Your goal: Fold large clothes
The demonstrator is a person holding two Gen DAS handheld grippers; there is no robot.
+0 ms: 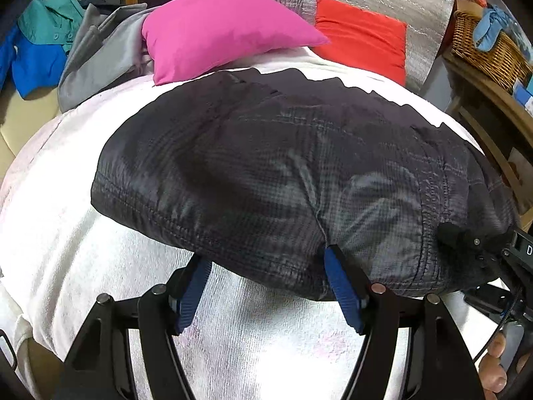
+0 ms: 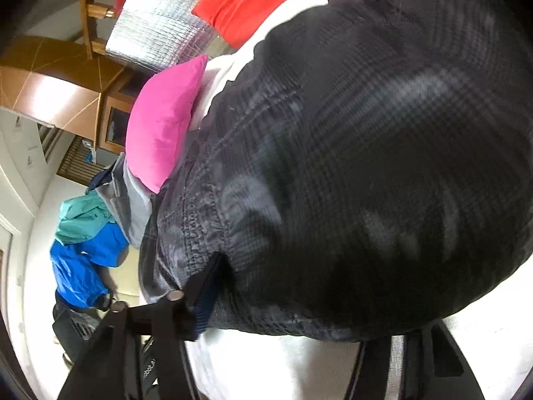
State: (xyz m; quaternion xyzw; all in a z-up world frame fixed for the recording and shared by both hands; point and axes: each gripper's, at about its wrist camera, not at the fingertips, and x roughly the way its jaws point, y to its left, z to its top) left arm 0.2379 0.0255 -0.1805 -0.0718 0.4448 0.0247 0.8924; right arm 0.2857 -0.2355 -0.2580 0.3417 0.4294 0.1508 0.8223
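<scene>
left gripper (image 1: 266, 286): spread wide at the near edge of the dark garment (image 1: 283, 173); left blue pad half tucked under the hem, right one on top by a seam, not squeezing anything

right gripper (image 2: 299, 320): at the garment's near right corner, one finger against the gathered hem, the other buried under cloth; can't tell if pinching or loose

dark garment: black checked piece, already a bulky bundle, lying mid white towel (image 1: 83, 240), just in front of the cushions

step: looks like mid-fold, tidying or re-gripping the near hem

next move: probably closing both on the hem, lifting evenly, carrying it over toward the far side

far stuff: pink cushion (image 1: 220, 30), red cushion (image 1: 363, 36), grey clothes (image 1: 100, 53) far left, wicker basket (image 1: 486, 46) far right
</scene>
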